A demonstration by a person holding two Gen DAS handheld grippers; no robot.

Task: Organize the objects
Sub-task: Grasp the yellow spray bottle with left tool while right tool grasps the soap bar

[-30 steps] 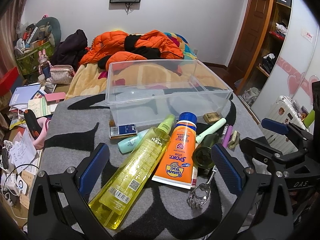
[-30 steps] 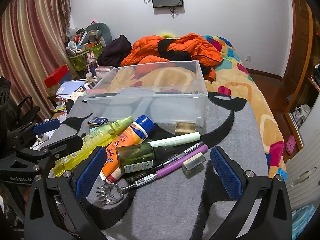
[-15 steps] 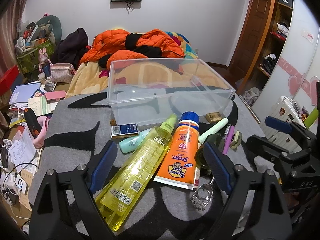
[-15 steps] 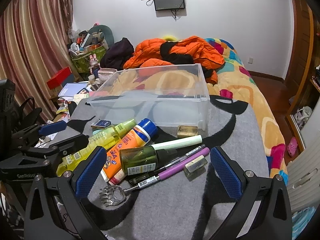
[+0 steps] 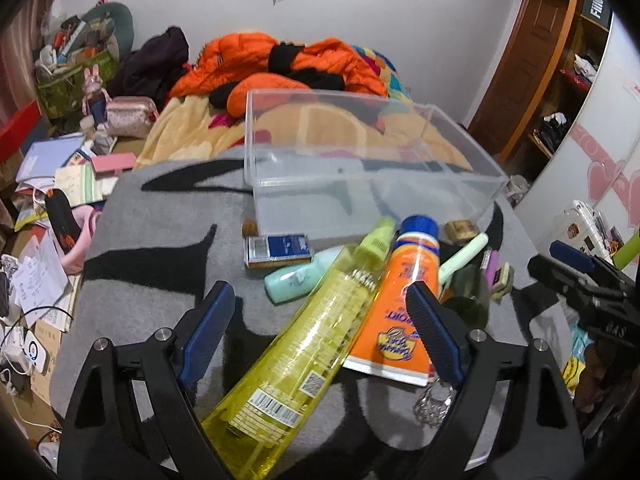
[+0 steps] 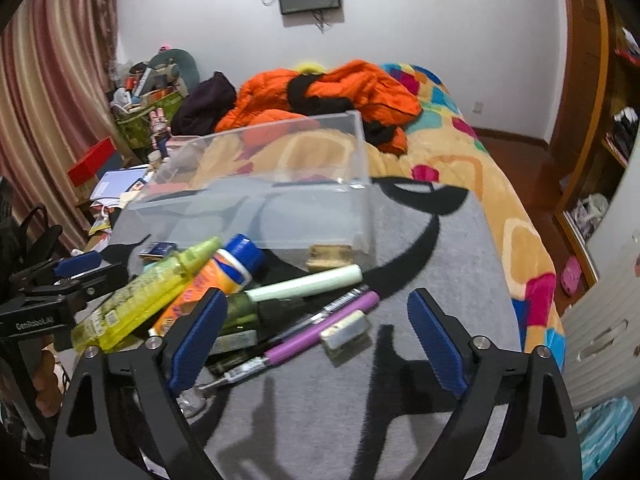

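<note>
A clear plastic bin (image 5: pixel 376 184) stands empty on the grey blanket; it also shows in the right wrist view (image 6: pixel 264 200). In front lies a pile: a yellow bottle (image 5: pixel 304 344), an orange sunscreen tube (image 5: pixel 400 304), a mint tube (image 5: pixel 296 278), a blue box (image 5: pixel 278 249), a dark green bottle (image 6: pixel 240 316), a pale green stick (image 6: pixel 308 282), a purple pen (image 6: pixel 320 336) and an eraser (image 6: pixel 346 330). My left gripper (image 5: pixel 320 336) is open, its fingers either side of the yellow bottle. My right gripper (image 6: pixel 316 340) is open over the pens and eraser.
Orange jackets (image 5: pixel 272 64) lie on the bed behind the bin. Papers and clutter (image 5: pixel 60 184) fill the floor at left. A wardrobe and door (image 5: pixel 552 60) stand at right. A small brown block (image 6: pixel 330 257) lies against the bin's front wall.
Both grippers have moved forward and lower toward the pile. The left one now straddles the yellow bottle with narrower jaws. The right one now sits over the pens and eraser.
</note>
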